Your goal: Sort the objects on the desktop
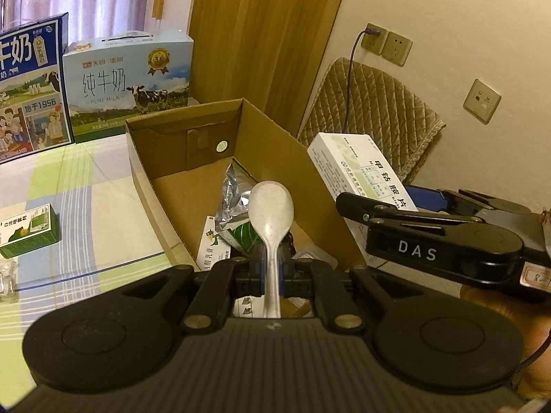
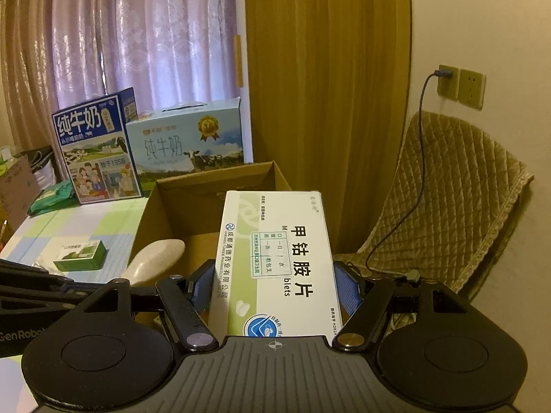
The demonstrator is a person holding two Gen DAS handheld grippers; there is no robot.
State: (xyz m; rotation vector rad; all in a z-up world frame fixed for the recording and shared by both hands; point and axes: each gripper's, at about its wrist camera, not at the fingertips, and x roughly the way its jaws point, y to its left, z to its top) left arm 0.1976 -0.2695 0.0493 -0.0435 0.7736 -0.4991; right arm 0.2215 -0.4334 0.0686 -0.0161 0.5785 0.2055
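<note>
My left gripper (image 1: 272,268) is shut on the handle of a pale speckled spoon (image 1: 271,210), whose bowl points forward over an open cardboard box (image 1: 179,137). In the box lie a silver foil pouch (image 1: 236,189) and a small white packet (image 1: 213,247). My right gripper (image 2: 275,285) is shut on a white and green medicine box (image 2: 279,258), held over the cardboard box's (image 2: 193,203) right side. In the left wrist view the right gripper (image 1: 396,203) and the medicine box (image 1: 354,168) hang to the right of the spoon. The spoon (image 2: 155,261) shows at left in the right wrist view.
A small green box (image 1: 29,229) lies on the checked tablecloth (image 1: 82,186) left of the cardboard box. Two milk cartons (image 1: 131,79) stand at the back before curtains. A quilted chair (image 2: 447,206) and wall sockets (image 2: 461,84) with a cable are at right.
</note>
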